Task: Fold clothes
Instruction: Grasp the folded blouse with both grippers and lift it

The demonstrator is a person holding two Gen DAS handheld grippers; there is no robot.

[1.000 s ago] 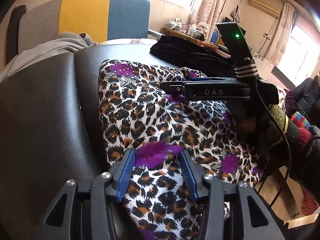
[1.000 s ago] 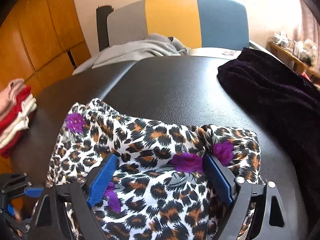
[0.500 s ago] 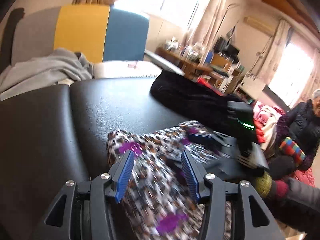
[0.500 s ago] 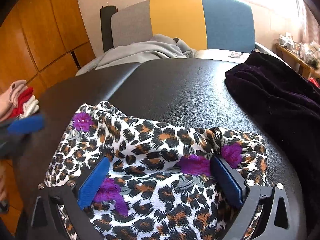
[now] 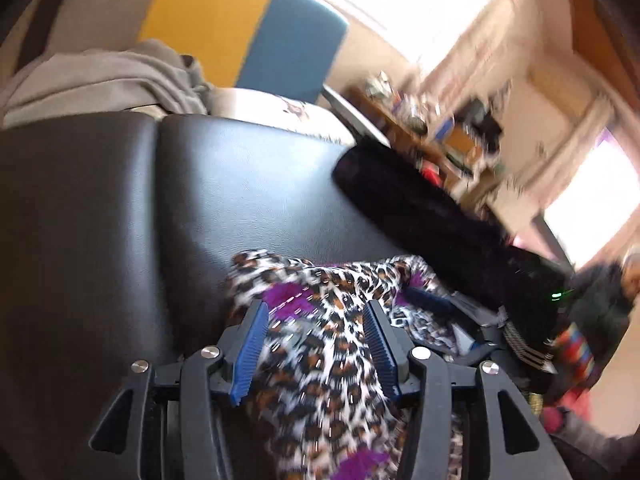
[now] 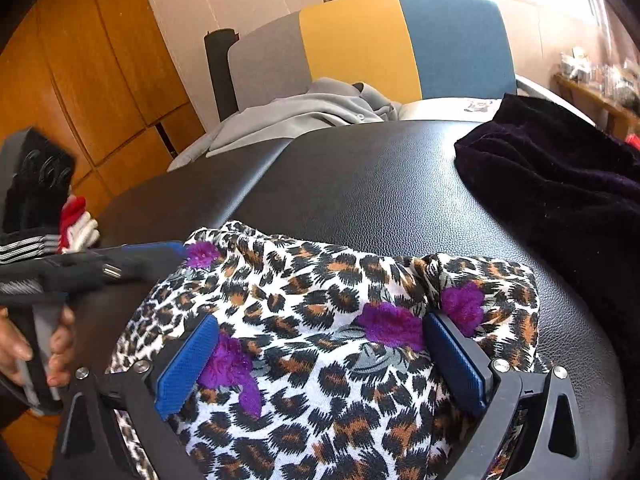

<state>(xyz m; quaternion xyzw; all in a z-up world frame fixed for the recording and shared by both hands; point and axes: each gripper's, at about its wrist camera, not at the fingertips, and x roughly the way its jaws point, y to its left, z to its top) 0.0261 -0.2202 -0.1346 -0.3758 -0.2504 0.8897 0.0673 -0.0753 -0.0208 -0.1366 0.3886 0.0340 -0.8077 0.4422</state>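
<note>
A leopard-print garment with purple flowers (image 6: 320,320) lies bunched on the near part of a black leather surface (image 6: 380,176). My right gripper (image 6: 320,344) is open, its blue pads straddling the cloth. My left gripper (image 5: 316,320) is open over the garment's left end (image 5: 320,320). In the right wrist view the left gripper (image 6: 152,256) reaches in from the left, its tip at the garment's left corner. The right gripper's blue finger (image 5: 432,300) shows in the blurred left wrist view.
A dark velvet garment (image 6: 560,184) lies at the right of the surface. A grey garment (image 6: 304,116) lies behind, before a grey, yellow and blue chair back (image 6: 360,40). Folded red and white clothes (image 6: 78,224) sit at the left. Wooden cabinets (image 6: 80,80) stand behind.
My left gripper has swung from over the garment's middle back toward its left end, and its view is now blurred. The right gripper has barely moved and stays open over the cloth.
</note>
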